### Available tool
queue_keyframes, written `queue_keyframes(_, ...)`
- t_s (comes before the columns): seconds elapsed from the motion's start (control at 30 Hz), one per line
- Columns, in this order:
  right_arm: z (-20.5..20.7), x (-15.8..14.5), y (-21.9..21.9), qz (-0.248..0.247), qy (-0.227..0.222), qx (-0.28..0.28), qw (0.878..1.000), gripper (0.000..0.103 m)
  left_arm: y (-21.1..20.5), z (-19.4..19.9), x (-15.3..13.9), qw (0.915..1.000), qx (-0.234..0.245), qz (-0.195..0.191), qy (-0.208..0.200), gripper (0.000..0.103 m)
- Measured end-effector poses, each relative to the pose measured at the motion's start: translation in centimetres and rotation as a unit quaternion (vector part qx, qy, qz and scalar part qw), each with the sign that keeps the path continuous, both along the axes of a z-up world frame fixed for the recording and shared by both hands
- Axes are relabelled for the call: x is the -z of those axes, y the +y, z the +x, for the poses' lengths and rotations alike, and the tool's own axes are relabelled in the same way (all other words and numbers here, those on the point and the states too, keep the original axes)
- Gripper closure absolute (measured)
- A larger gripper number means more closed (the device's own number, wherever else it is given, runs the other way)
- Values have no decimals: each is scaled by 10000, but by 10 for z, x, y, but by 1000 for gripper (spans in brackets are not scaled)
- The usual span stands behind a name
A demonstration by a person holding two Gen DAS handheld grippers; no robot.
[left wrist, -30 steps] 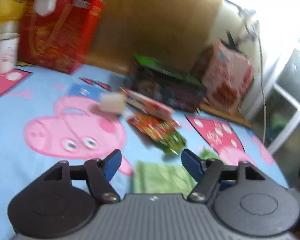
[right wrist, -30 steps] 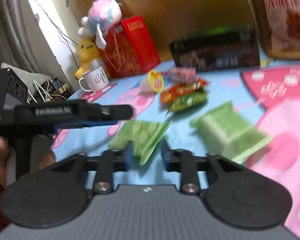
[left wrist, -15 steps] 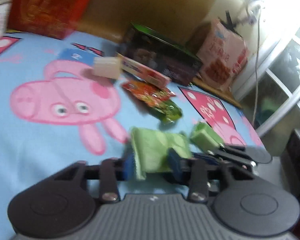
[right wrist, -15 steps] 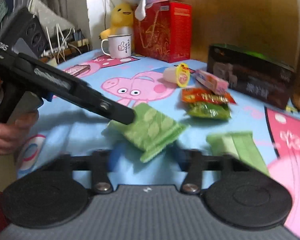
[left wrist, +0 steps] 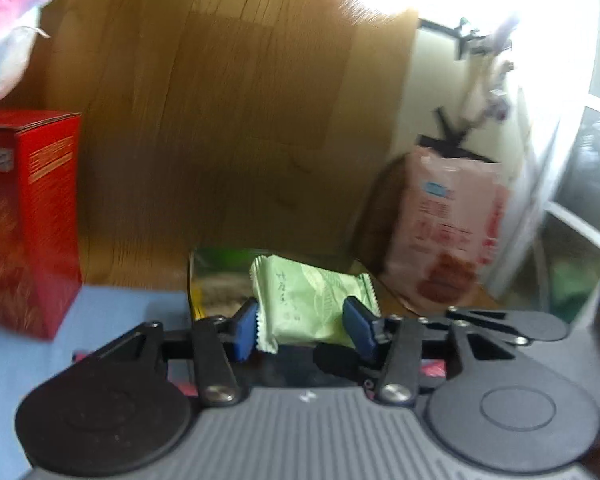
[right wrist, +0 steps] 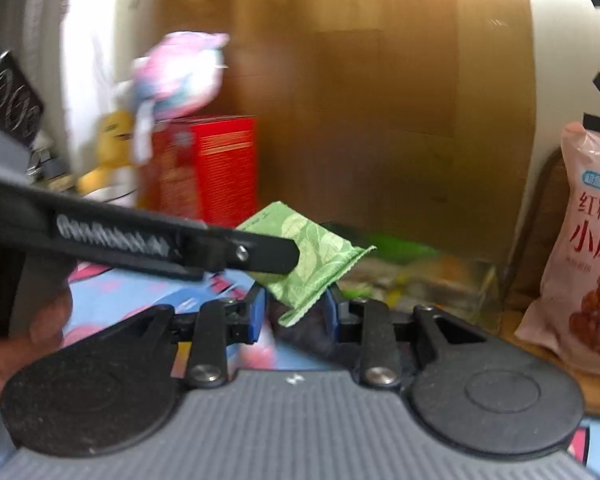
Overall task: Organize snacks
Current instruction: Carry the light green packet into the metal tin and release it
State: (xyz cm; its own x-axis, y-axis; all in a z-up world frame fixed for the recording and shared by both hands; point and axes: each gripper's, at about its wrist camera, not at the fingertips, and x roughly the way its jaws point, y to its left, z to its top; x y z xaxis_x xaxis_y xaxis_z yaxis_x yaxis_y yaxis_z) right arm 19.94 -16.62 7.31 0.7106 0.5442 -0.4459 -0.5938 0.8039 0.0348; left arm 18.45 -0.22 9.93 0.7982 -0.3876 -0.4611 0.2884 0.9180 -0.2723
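Big wood-grain panel fills most of the back, warm brown with a darker rectangular patch in the middle. To its right there's a cream wall with some black bracket thing and cables hanging on it, too blurry to make out. Far right is a window with white frames, and daylight is blowing out the whole top corner. On the other side, grey curtain in the right wrist view. Down below, a light blue cartoon-print cloth with pink patches covers the surface.

Red box on blue cloth
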Motion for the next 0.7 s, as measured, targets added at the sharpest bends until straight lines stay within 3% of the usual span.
queue_keyframes(0.13,34,14,10,-391,173,410,9982,66,-4,40,19,9987,-164,76,471,49)
queue_keyframes(0.17,36,15,9,-478,112,558,9972,61,1,40,21,9983,-222,35,536,48)
queue_keyframes(0.27,21,13,-10,-166,21,646,9978,56,32,23,21,9979,-254,-329,488,47)
queue_keyframes(0.4,-15,20,-26,298,376,136,9988,55,82,-4,30,9938,-627,-593,695,44)
queue_keyframes(0.53,-36,45,-1,-13,859,-386,9956,54,106,-35,47,9876,-706,-996,984,44)
queue_keyframes(0.57,-38,52,6,-206,864,-392,9953,56,107,-42,49,9871,-713,-1028,998,44)
queue_keyframes(0.6,-37,57,12,-380,906,-374,9945,74,107,-52,52,9870,-739,-1022,997,43)
queue_keyframes(0.7,-47,57,8,-281,989,-357,9941,77,108,-78,57,9867,-801,-1029,972,38)
